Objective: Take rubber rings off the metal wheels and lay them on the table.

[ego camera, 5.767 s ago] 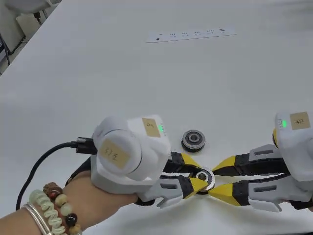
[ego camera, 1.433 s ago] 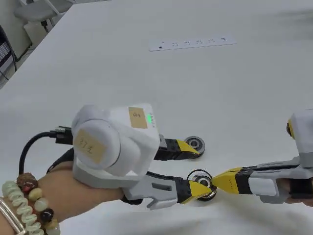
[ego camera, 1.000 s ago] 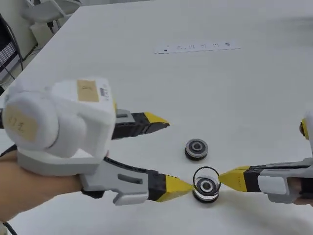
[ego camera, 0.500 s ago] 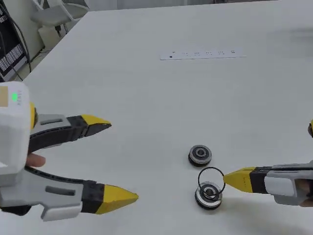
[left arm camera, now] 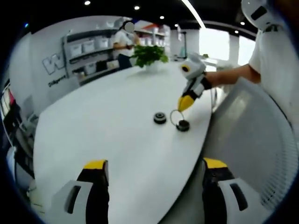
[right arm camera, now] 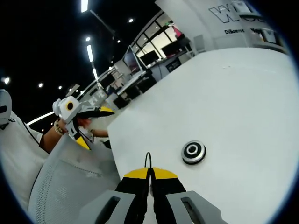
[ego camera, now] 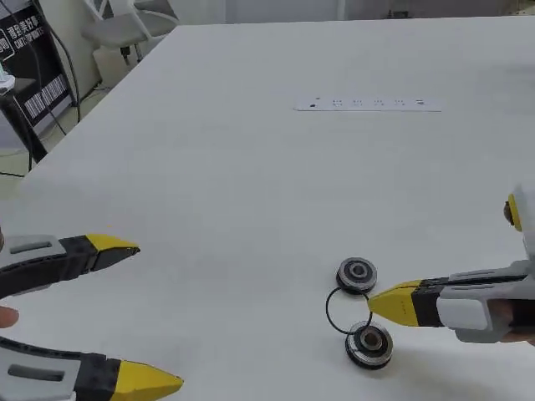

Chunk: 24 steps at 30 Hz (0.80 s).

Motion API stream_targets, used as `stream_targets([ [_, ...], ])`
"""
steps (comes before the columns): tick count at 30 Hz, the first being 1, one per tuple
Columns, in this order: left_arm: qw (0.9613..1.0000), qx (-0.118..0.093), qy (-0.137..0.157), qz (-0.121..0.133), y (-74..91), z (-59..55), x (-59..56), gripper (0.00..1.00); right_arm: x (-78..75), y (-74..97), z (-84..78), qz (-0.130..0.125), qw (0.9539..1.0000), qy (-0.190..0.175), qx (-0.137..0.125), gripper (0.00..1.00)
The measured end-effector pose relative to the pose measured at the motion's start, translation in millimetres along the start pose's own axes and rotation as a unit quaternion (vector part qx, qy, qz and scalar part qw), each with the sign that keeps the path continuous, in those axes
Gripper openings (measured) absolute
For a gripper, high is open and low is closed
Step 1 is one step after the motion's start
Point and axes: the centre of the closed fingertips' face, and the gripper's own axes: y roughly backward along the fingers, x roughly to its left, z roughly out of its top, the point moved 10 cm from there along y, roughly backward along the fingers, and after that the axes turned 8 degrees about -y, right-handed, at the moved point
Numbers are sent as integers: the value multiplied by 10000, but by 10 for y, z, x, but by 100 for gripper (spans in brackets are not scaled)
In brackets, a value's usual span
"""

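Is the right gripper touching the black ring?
Touching. The right gripper is shut on the ring; its own view shows the ring pinched between the closed jaws.

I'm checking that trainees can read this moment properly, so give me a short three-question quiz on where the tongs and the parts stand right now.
1. True or false: the left tongs are shut.
2. What are the right tongs shut on? A) a metal wheel B) a thin black rubber ring C) nothing
3. Fill in: ___ metal wheels lie on the table.
Key: 1 false, their jaws stand wide apart; 2 B; 3 two.
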Motion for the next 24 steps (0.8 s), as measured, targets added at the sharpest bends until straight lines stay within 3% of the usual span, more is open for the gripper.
stream_targets([
  [5,9998,-36,146,138,32,-50,-34,84,38,-124,37,129,9994,196,258,0],
  [10,9996,15,250,142,29,-90,-82,86,81,-276,34,231,9968,445,626,0],
  [18,9993,34,333,137,21,-110,-129,86,107,-468,23,321,9924,692,964,0],
  [24,9992,41,367,134,10,-123,-136,86,64,-560,-5,197,9896,856,1138,0],
])
